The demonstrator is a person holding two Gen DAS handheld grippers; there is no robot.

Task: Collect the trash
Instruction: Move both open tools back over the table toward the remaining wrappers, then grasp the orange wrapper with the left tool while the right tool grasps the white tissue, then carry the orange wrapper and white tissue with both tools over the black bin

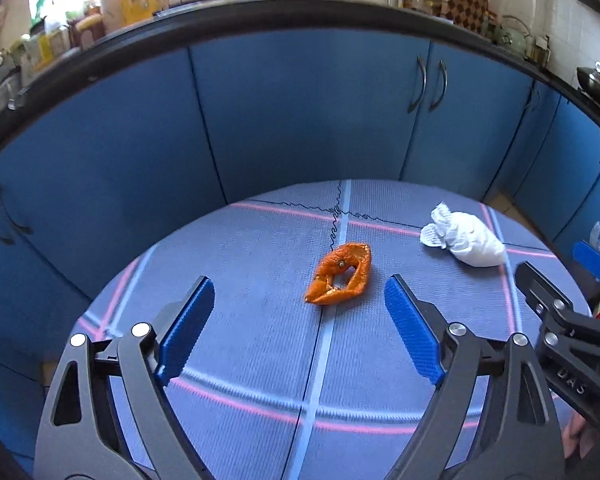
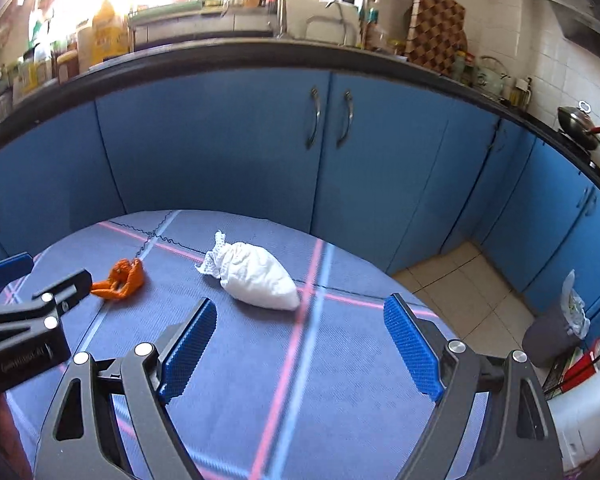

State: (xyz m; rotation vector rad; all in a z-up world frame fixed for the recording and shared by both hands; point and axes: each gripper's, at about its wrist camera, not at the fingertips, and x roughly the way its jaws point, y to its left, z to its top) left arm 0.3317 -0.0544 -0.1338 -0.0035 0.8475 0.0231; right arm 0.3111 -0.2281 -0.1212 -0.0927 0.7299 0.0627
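The round table (image 1: 236,360) under its blue checked cloth held two scraps. The white crumpled wad (image 2: 256,276) lay just ahead of the right gripper (image 2: 300,344), whose jaws stood wide and empty; the orange peel (image 1: 340,276) lay ahead of the left gripper (image 1: 300,336), likewise wide. Each probably needed lowering squarely before closing. Nothing blocked either; a lined bin (image 2: 556,332) stood on the floor, right.

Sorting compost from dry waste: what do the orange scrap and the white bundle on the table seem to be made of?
The orange scrap looks like citrus peel: matte, pitted rind, curled, with torn edges. The white bundle looks like crumpled tissue or thin paper, soft and matte, with a twisted embossed end; thin cloth cannot be ruled out.
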